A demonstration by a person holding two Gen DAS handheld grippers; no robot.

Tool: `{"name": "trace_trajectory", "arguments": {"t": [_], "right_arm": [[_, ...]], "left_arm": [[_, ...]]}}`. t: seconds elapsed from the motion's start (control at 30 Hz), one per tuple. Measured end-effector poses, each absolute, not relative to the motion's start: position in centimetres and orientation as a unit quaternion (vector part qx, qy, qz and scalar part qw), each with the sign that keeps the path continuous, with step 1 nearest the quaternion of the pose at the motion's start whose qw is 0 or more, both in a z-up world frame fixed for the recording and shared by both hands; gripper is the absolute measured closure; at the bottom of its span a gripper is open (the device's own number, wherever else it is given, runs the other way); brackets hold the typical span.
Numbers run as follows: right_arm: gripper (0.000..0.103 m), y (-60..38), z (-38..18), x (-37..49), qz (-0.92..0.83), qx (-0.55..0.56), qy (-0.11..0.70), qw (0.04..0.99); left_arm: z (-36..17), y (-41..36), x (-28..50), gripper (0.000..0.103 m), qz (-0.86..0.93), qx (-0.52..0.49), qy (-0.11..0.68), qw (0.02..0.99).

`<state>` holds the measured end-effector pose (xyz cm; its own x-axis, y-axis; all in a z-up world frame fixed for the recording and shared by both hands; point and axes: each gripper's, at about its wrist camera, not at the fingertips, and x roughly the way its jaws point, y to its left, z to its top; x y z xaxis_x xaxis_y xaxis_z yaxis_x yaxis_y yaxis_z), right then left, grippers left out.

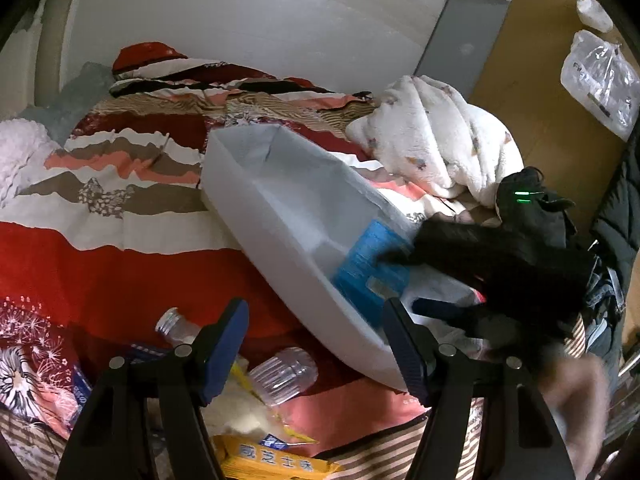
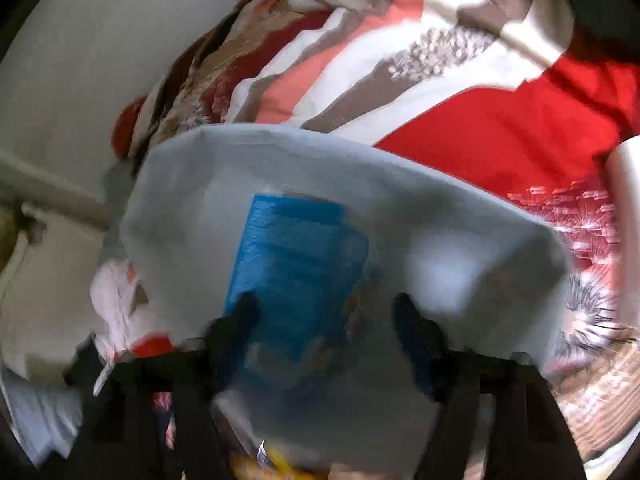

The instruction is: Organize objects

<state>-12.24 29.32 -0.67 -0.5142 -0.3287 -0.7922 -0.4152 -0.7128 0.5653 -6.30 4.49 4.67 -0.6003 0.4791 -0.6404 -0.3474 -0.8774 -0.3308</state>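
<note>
Right gripper [image 2: 324,320]: fingers are standing wide, nothing pressed between them. The blue packet [image 2: 296,264] is lying just ahead of the tips inside the white bin [image 2: 460,216], apparently released there; the view is motion-blurred, so contact cannot be ruled out. In the left wrist view the same gripper [image 1: 404,280] is reaching over the bin's near end.

Left gripper [image 1: 316,340]: fingers are standing part open around empty air, holding nothing. It is hovering above the bedspread [image 1: 120,264], with the bin's rim [image 1: 360,344] passing just beside its right-hand finger.

Container: the bin is resting tilted on the soft bedspread. The blue packet is the only item visible in it, at the end nearest the grippers.

Still outside the bin: a clear plastic bottle [image 1: 280,376] and a yellow snack packet [image 1: 272,464] are lying below the left fingers.

Risks, in my judgement:
- The bin is sitting unevenly on bedding, so a nudge from either gripper could tip it and spill the packet.
- The two grippers are working close together and could collide.
- The bottle, being round, may roll when gripped.
</note>
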Motion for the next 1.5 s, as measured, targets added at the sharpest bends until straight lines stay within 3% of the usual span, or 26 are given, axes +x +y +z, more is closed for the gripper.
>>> {"name": "trace_trajectory", "arguments": {"t": [0.03, 0.07, 0.1, 0.17, 0.33, 0.43, 0.57, 0.87, 1.1, 1.17, 1.2, 1.23, 1.27, 1.4, 1.5], "right_arm": [[0.026, 29.3, -1.9, -13.3, 0.762, -0.483, 0.43, -0.031], [0.041, 29.4, -2.9, -13.7, 0.738, -0.467, 0.479, -0.089], [0.047, 29.4, -3.4, -13.7, 0.714, -0.429, 0.531, -0.154], [0.051, 29.7, -2.2, -13.1, 0.71, -0.357, 0.563, -0.226], [0.042, 29.2, 2.8, -10.6, 0.832, -0.386, 0.388, -0.091], [0.042, 28.9, 1.2, -10.3, 0.807, -0.463, 0.364, -0.039], [0.054, 28.5, -0.6, -10.1, 0.794, -0.524, 0.306, 0.022], [0.053, 26.4, 2.7, -9.0, 0.825, -0.505, 0.249, 0.046], [0.053, 26.8, 7.7, -5.3, 0.922, -0.326, 0.208, -0.007], [0.046, 26.6, 8.7, -3.4, 0.953, -0.24, 0.178, -0.05], [0.04, 25.9, 9.3, -2.2, 0.963, -0.203, 0.162, -0.07], [0.027, 25.2, 9.8, -1.5, 0.97, -0.176, 0.145, -0.085], [0.024, 24.8, 9.8, -1.1, 0.973, -0.166, 0.131, -0.094], [0.024, 22.9, 8.5, -2.2, 0.962, -0.238, 0.07, -0.116], [0.024, 21.1, 6.4, -3.1, 0.941, -0.308, 0.018, -0.136]], "left_arm": [[4.7, 4.3, -6.3, 0.036, 0.89, -0.383, -0.087, 0.233], [4.8, 4.2, -6.2, 0.036, 0.89, -0.382, -0.086, 0.234], [4.9, 4.0, -6.1, 0.036, 0.891, -0.38, -0.087, 0.234], [5.1, 3.7, -6.0, 0.036, 0.892, -0.375, -0.094, 0.233], [5.5, 3.2, -5.7, 0.036, 0.893, -0.366, -0.106, 0.239], [5.4, 3.3, -5.7, 0.036, 0.894, -0.369, -0.104, 0.233], [5.2, 3.3, -5.9, 0.036, 0.894, -0.372, -0.1, 0.228], [5.3, 3.1, -5.9, 0.036, 0.895, -0.373, -0.101, 0.221], [6.8, 2.5, -4.6, 0.036, 0.914, -0.337, -0.091, 0.206], [7.3, 2.2, -3.9, 0.036, 0.924, -0.317, -0.089, 0.193], [7.5, 2.1, -3.6, 0.037, 0.929, -0.309, -0.086, 0.184], [7.7, 2.0, -3.3, 0.045, 0.934, -0.304, -0.078, 0.171], [7.8, 2.0, -2.8, 0.048, 0.94, -0.3, -0.066, 0.146], [6.8, 0.7, -1.3, 0.064, 0.948, -0.3, -0.057, 0.092], [5.6, -0.1, -1.4, 0.065, 0.946, -0.314, -0.055, 0.064]]}}
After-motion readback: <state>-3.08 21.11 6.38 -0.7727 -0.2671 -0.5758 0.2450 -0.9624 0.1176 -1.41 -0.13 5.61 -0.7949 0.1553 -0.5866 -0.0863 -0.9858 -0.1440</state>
